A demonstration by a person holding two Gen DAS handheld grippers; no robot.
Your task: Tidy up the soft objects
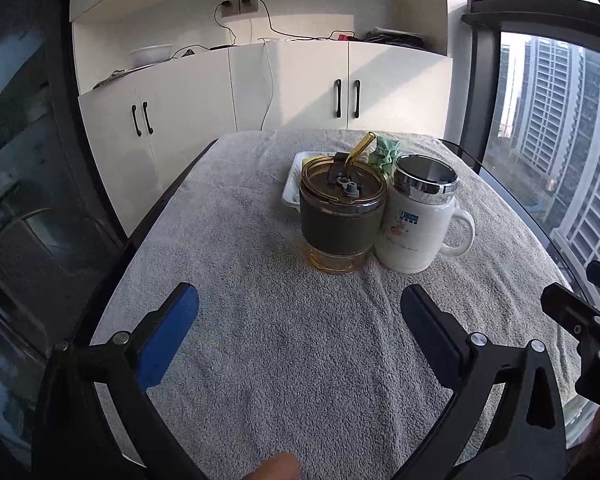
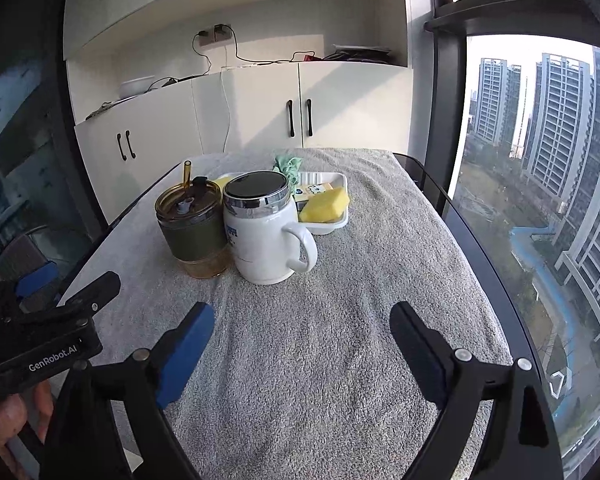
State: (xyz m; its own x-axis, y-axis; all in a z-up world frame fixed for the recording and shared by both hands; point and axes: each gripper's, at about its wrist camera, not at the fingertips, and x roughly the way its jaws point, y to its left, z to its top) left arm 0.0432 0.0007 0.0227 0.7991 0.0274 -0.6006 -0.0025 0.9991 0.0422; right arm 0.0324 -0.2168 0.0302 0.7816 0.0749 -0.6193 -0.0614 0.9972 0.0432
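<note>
Blue pads: both my grippers carry blue-faced fingers on black arms, seen from each wrist view.
Left gripper [image 1: 299, 306]: my fingers [image 1: 168, 332] are spread wide and released; nothing sits between them and they touch nothing, hanging over bare towel.
Right gripper [image 2: 302, 324]: my fingers [image 2: 186, 350] are likewise spread wide and released, holding nothing, over bare towel.
Relative position: my right gripper shows at the right edge of the left wrist view; my left gripper shows at the lower left of the right wrist view, so the two sit side by side at the near end of the desk.
Desk [image 2: 472, 240]: dark glass top with a curved edge, covered by a grey towel [image 2: 320, 360].
Amber cup [image 1: 342, 216]: glass tumbler with a dark green sleeve, a lid and an amber straw; upright, ahead of my left fingers, well apart from them.
White mug [image 2: 266, 236]: lidded with a chrome rim, handle pointing to my right; upright, touching or just beside the amber cup, I cannot tell which.
White tray [image 2: 342, 222]: sits behind the mug, toward the far end of the towel.
Yellow sponge [image 2: 326, 204]: soft block lying in the tray, tilted against a small printed box [image 2: 314, 191].
Green cloth [image 2: 288, 164]: crumpled soft piece at the far edge of the tray; whether it lies in the tray or behind it I cannot tell.
Contact status: neither set of fingers touches the sponge, cloth, cup or mug.
</note>
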